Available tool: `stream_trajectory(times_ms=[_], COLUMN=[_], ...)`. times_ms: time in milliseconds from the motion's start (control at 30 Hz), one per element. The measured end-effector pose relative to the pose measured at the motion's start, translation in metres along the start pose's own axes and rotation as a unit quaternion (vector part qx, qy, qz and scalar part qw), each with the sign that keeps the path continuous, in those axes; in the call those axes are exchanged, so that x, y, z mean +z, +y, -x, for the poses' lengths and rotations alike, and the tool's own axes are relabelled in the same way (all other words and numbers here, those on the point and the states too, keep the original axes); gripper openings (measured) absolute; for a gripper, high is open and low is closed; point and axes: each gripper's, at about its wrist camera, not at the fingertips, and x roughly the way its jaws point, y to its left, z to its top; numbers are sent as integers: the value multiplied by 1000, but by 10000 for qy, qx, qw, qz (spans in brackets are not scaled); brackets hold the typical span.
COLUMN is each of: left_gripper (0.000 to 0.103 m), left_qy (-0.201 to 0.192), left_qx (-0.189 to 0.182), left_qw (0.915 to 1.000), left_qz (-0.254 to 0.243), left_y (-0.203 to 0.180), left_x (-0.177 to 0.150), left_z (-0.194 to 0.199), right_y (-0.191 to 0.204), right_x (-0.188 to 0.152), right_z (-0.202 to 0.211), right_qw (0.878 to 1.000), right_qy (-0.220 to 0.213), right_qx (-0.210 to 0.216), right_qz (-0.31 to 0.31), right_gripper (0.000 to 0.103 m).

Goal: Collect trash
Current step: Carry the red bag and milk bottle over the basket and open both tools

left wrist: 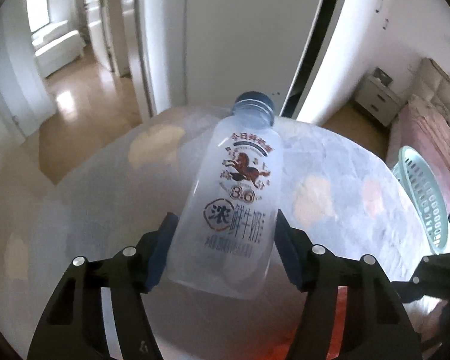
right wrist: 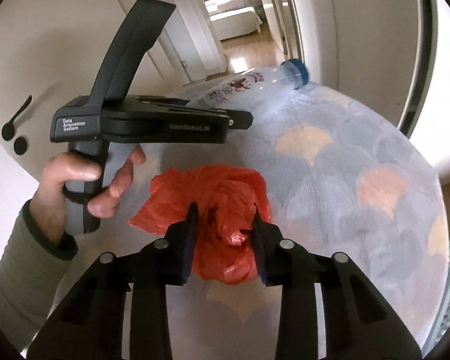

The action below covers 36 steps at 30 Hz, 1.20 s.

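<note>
Where the translucent milk bottle (left wrist: 228, 207) lies on its side on the patterned cloth (left wrist: 330, 174), your left tool (left wrist: 225, 252) has it by the lower body: both dark pads sit against its flanks, so the tool is clenched on the bottle. Its blue cap (left wrist: 254, 98) points toward the far edge of the table (left wrist: 84, 186), and the printed label (a brown horse above dark lettering) faces up at you.

Nearer to you and to the right of that bottle, the crumpled red plastic bag (right wrist: 225, 207) sits on the same cloth, and your right tool (right wrist: 223, 237) is closed around its bunched middle, the two fingers (right wrist: 190, 234) pressing into the film on either side. One flat corner of the bag spreads out to the left, beyond the fingers.

In the right wrist view your left hand (right wrist: 90, 180) wraps the grey handle of the other tool, a grey-green sleeve (right wrist: 18, 258) running back from the wrist; the bottle shows beyond it, cap to the right.

At the table's right edge stands a pale green slotted basket (left wrist: 420, 201), just beside a bed with a pink cover (left wrist: 435, 138). Farther off are a white nightstand (left wrist: 378, 96), white walls and doors, and a shiny wooden floor (left wrist: 72, 96) leading to a bright room with a white sofa (left wrist: 57, 45).
</note>
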Motion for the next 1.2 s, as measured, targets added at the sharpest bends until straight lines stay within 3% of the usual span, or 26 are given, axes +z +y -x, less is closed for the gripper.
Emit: stream_trajectory(times_ms=[267, 567, 900, 1200], left_gripper=[57, 55, 53, 53], left_qy=[-390, -578, -847, -985], left_qx=[-31, -455, -956, -1506], left_qw=[9982, 9935, 9901, 9836], left_qz=[450, 868, 577, 89], left_y=[-22, -57, -127, -199], left_x=[-47, -80, -70, -55], left_z=[36, 62, 87, 98], right_y=[-14, -68, -105, -143], right_x=[-24, -41, -93, -124], right_z=[34, 104, 202, 262], right_qw=[9985, 9897, 9729, 9524], right_qy=[-113, -677, -1380, -1883], right_qx=[-377, -721, -946, -1212], right_qz=[-391, -1035, -1598, -2069], right_gripper=[28, 27, 27, 27])
